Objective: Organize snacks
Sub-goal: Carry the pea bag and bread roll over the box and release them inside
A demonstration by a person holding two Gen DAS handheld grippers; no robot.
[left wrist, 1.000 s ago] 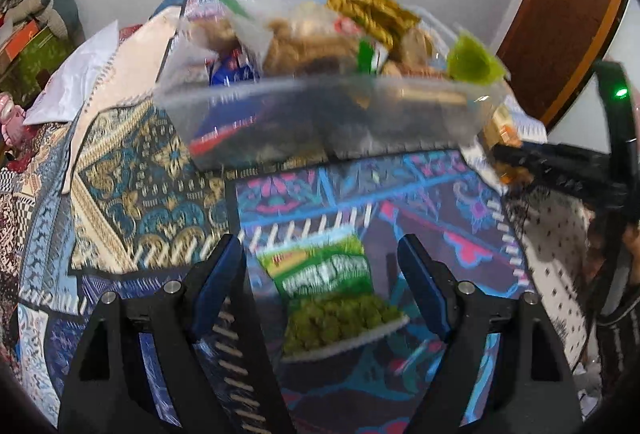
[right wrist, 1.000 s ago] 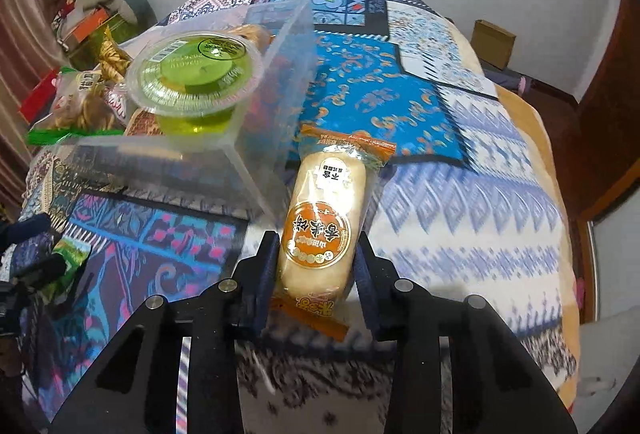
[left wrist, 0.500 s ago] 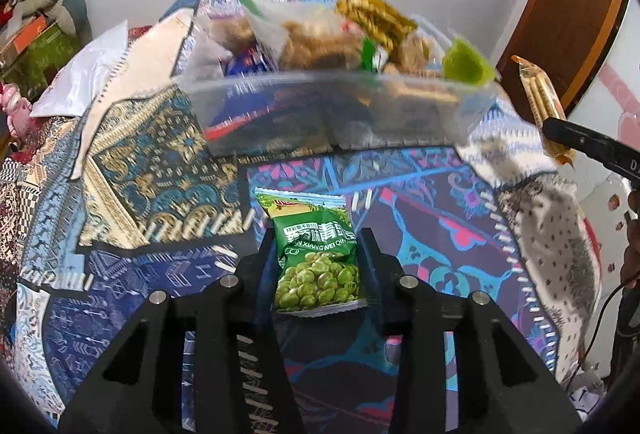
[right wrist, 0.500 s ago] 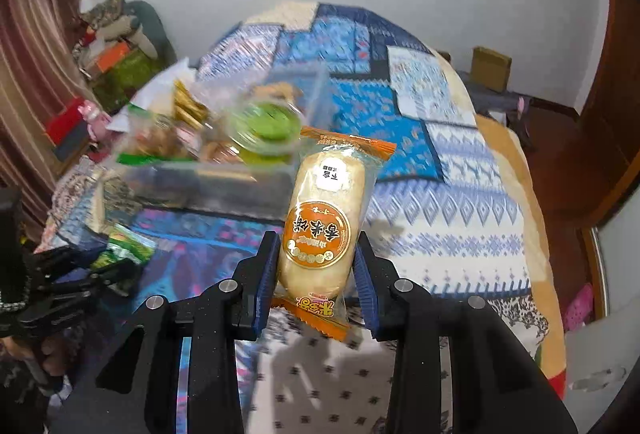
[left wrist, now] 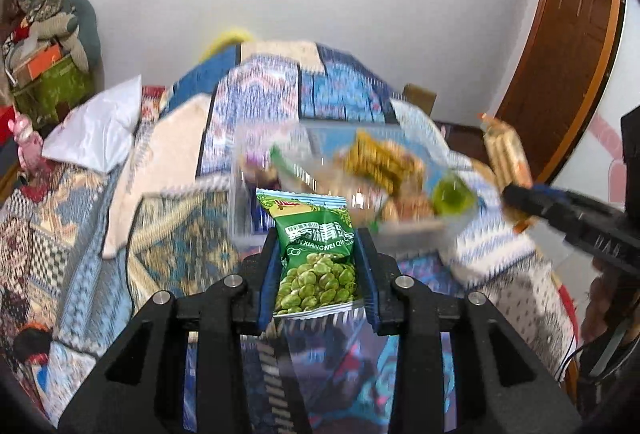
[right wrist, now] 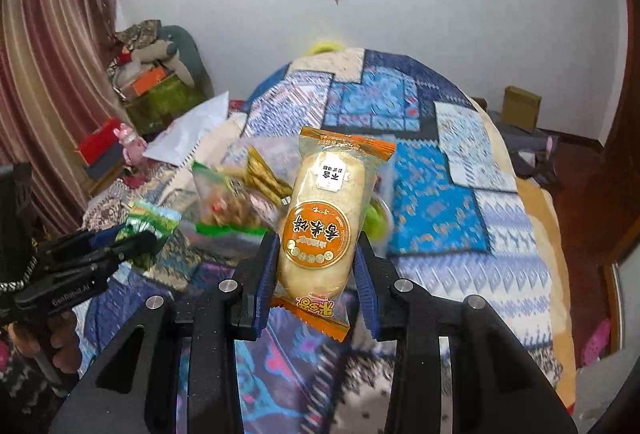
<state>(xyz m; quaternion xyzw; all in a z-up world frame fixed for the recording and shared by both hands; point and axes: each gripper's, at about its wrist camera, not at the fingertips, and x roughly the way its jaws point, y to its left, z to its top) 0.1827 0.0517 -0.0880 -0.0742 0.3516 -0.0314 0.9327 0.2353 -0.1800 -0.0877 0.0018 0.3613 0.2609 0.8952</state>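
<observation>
Both grippers hold 1 snack each above the patchwork-quilted bed [right wrist: 460, 170]. The left gripper [left wrist: 318, 274] pinches a green foil packet of green peas [left wrist: 318, 254] by its side edges. The right gripper [right wrist: 316, 270] pinches an orange-labelled clear-wrapped rice cake [right wrist: 324, 218] across its lower half. The clear plastic snack box [left wrist: 280, 170], already holding several packets, sits near the middle of the bed, beyond both loads. Both packets look light; the film is probably slippery and the contents crushable, so side seams seem the safer hold. Motion blur smears the box; its rim and contents are hard to make out, and each packet hides what lies behind it.
</observation>
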